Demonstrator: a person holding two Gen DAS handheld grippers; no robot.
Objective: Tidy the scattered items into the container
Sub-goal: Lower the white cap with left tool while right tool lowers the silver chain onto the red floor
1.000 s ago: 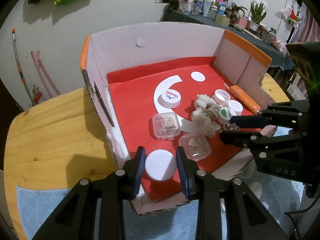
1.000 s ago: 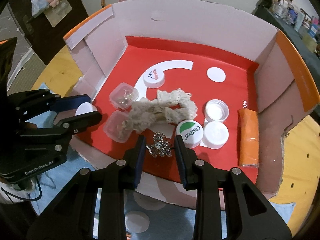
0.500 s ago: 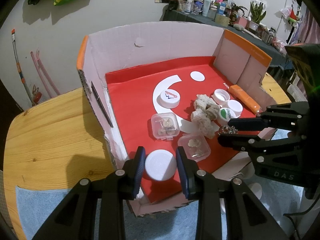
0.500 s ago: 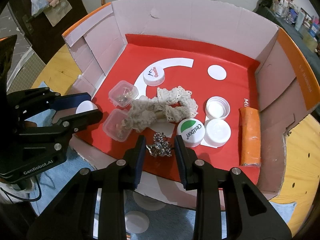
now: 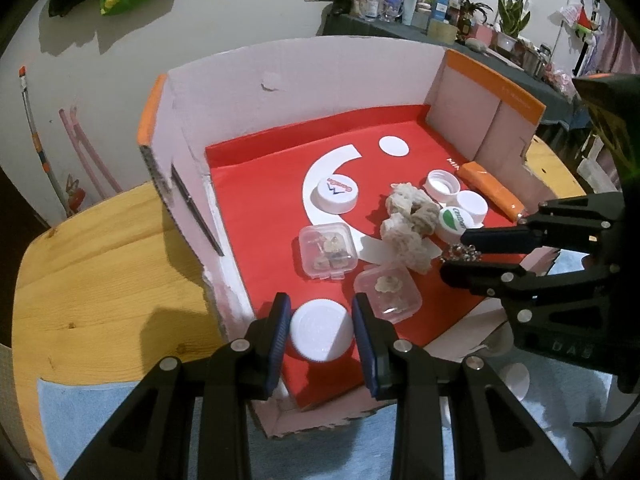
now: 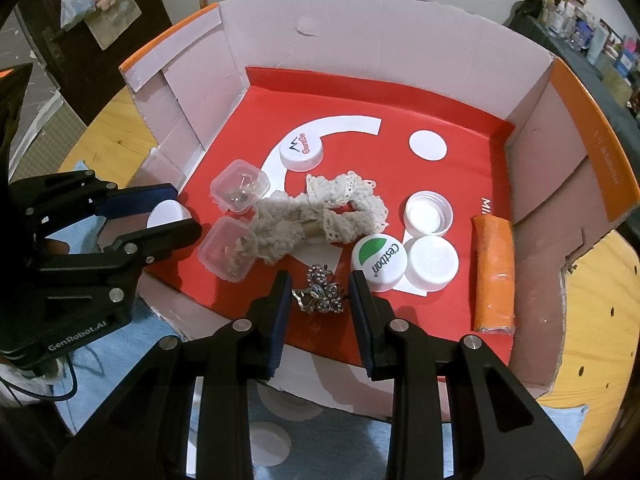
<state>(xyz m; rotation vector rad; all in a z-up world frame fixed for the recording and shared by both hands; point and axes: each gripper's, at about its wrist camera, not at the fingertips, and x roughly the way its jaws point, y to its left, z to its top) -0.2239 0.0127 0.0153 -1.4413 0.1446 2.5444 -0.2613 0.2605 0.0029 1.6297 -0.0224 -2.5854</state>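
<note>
Box (image 5: 344,92) holds both tools: left tool (image 5: 321,319) grasps white cap (image 5: 321,330) (plain), right tool (image 6: 320,292) grasps brooch (image 6: 320,295).

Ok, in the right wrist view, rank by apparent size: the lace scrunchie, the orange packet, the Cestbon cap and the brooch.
Largest to smallest, as they look:
1. lace scrunchie
2. orange packet
3. Cestbon cap and brooch: these look nearly alike, and the brooch sits nearer the camera between the right gripper's jaws, so I won't rank them.
</note>
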